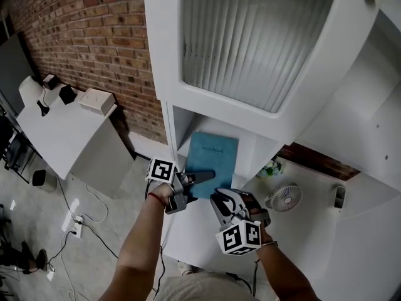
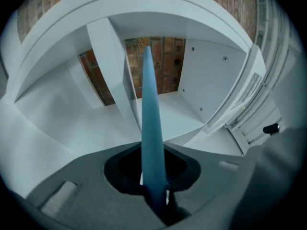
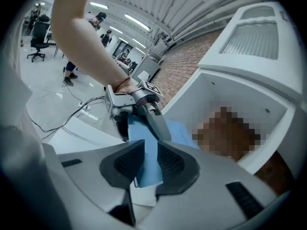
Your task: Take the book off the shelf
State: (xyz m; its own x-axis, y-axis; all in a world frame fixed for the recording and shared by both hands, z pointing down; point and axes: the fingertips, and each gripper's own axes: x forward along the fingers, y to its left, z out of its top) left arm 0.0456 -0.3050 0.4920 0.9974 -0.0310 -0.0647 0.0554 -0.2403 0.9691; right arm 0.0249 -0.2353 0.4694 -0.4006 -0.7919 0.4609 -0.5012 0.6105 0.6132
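Observation:
A thin blue book (image 1: 213,158) stands in the open compartment of the white shelf unit (image 1: 172,121), its cover facing me. My left gripper (image 1: 199,179) is at the book's lower left edge and is shut on it. In the left gripper view the book (image 2: 149,119) runs edge-on straight up between the jaws of that gripper (image 2: 152,153). My right gripper (image 1: 218,199) is just below the book's bottom edge. In the right gripper view a corner of the book (image 3: 146,162) lies in the gap of the right gripper (image 3: 149,152), whose pads stand apart. That view also shows the left gripper (image 3: 144,110) clamped on the book.
Above the compartment is a cabinet door with ribbed glass (image 1: 250,36). A small white fan (image 1: 285,197) and a little plant (image 1: 270,167) sit on the ledge to the right. A brick wall (image 1: 94,36) and a white table (image 1: 56,137) lie to the left, with cables on the floor.

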